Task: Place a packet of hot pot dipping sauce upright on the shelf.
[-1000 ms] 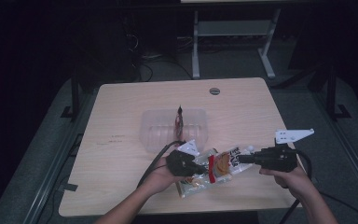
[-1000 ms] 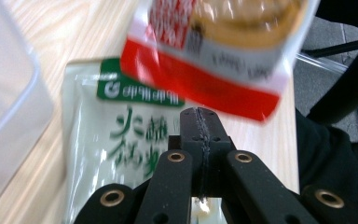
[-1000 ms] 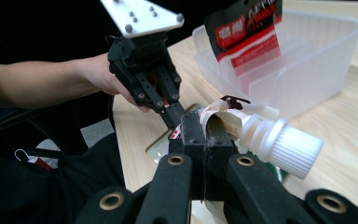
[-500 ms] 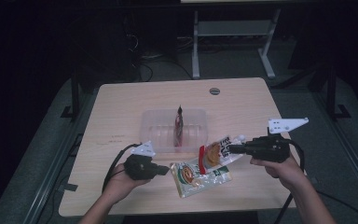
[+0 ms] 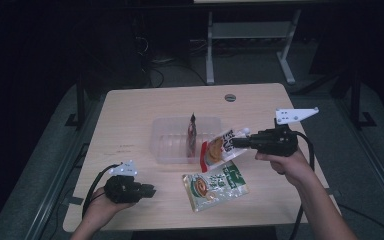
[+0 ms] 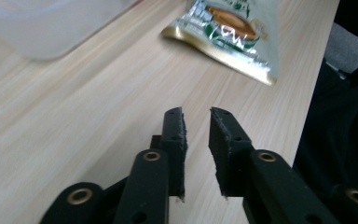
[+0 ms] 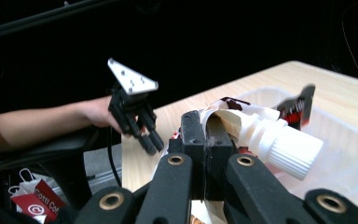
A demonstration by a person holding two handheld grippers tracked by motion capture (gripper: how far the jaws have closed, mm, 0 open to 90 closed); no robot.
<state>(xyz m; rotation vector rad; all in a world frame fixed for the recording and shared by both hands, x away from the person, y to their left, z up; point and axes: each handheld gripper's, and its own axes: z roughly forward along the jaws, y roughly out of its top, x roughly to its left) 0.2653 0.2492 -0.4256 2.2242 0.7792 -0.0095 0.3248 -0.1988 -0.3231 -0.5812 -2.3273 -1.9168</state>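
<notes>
A light wooden table (image 5: 130,115) with rounded corners stands on a dark grey floor (image 5: 40,150), and a small round grey grommet (image 5: 230,97) sits in its top near the far edge, about midway along. Behind the table, well apart from it, a white metal frame (image 5: 250,31) with a low shelf and two legs stands in the gloom, with a tangle of dark cables (image 5: 175,57) on the floor to its left. Down beside the table's edge, a red paper bag (image 7: 42,198) with white lettering leans just beside a white one (image 7: 21,183).
</notes>
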